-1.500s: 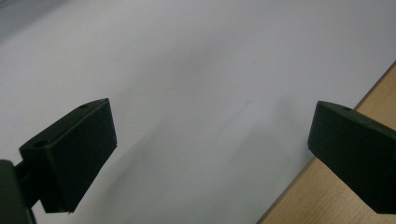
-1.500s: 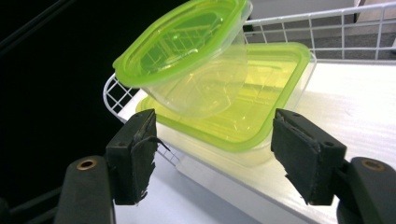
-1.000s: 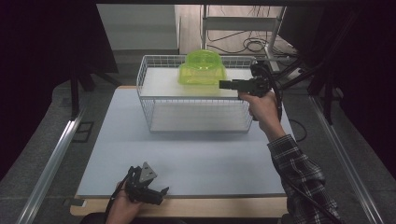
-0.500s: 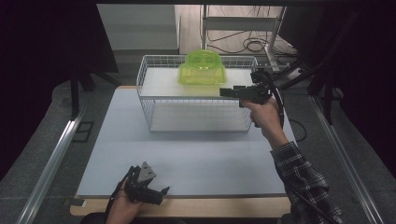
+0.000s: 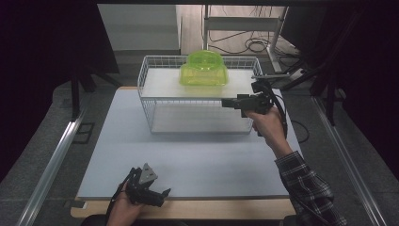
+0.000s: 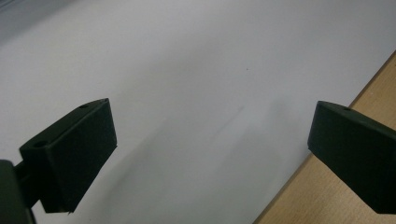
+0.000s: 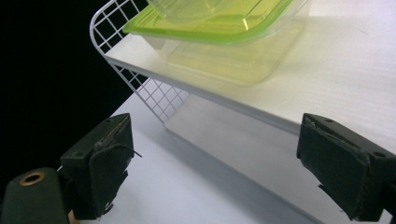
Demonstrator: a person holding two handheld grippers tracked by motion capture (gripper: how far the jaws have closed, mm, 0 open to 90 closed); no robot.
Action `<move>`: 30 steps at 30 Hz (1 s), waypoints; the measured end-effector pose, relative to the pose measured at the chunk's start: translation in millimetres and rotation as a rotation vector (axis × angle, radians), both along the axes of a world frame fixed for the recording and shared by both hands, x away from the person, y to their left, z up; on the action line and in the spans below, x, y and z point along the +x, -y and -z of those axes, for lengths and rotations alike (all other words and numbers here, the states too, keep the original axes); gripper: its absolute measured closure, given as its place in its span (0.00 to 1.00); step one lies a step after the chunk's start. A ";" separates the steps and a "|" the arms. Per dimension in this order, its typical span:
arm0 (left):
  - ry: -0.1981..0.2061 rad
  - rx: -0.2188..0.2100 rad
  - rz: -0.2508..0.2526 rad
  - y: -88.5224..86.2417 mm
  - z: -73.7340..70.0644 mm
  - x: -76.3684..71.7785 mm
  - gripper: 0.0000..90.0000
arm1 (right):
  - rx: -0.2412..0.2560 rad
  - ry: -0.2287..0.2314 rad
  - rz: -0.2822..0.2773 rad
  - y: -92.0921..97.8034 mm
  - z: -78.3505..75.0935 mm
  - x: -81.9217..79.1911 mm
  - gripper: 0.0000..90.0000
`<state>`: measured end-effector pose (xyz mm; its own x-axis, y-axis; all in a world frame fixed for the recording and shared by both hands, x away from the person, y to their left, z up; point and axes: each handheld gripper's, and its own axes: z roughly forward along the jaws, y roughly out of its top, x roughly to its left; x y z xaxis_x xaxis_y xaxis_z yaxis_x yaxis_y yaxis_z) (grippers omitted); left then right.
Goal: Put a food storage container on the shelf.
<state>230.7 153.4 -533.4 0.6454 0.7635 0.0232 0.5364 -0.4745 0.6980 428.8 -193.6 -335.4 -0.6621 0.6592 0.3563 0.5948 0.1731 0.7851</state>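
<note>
A: The green container (image 5: 203, 69) sits on the white shelf board (image 5: 164, 82) inside the wire basket (image 5: 146, 101), toward the far side and right of the board's middle. It is translucent, and a rounded lid of the same green covers it.

B: And from the right gripper view?

A: There the green container (image 7: 224, 32) fills the top of the picture, resting flat on the shelf board (image 7: 336, 65), with the basket's white mesh (image 7: 135, 70) curving round the board's corner at the left. A second white board lies lower in the basket, under the shelf.

B: Where is the right gripper?

A: The right gripper (image 5: 226, 103) is held at the basket's right end, at about the height of the shelf board, pointing left toward the container. It is near the container but apart from it. In its own view the two black jaws stand wide apart with nothing between them but the shelf edge farther off.

B: The left one?

A: The left gripper (image 5: 162, 193) rests low at the near edge of the table (image 5: 94, 160), well apart from the basket. Its jaws are spread too, and they hold nothing; its own view looks over the pale table surface (image 6: 196, 70), with the wooden edge strip (image 6: 299, 196) at the lower right.

B: The person?

A: A plaid sleeve (image 5: 308, 186) leads to the hand on the right gripper.
</note>
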 end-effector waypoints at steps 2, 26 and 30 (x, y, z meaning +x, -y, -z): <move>0.001 -0.003 -0.003 0.0 0.1 -0.1 0.01 | -0.002 0.004 -0.005 0.6 3.3 -3.4 0.11; 0.006 -0.005 0.001 -0.8 -0.7 -0.5 0.01 | -0.106 0.083 -0.042 0.4 39.5 -27.3 0.05; 0.005 -0.007 0.000 -0.7 -0.8 -0.7 0.01 | -0.117 0.090 -0.049 -1.2 46.3 -31.2 0.05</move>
<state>230.0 154.1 -532.6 0.6451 0.7638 0.0208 0.5328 -0.4692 0.7043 397.5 -192.4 -381.7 -0.7206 0.6588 0.2163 0.5113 0.2941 0.8075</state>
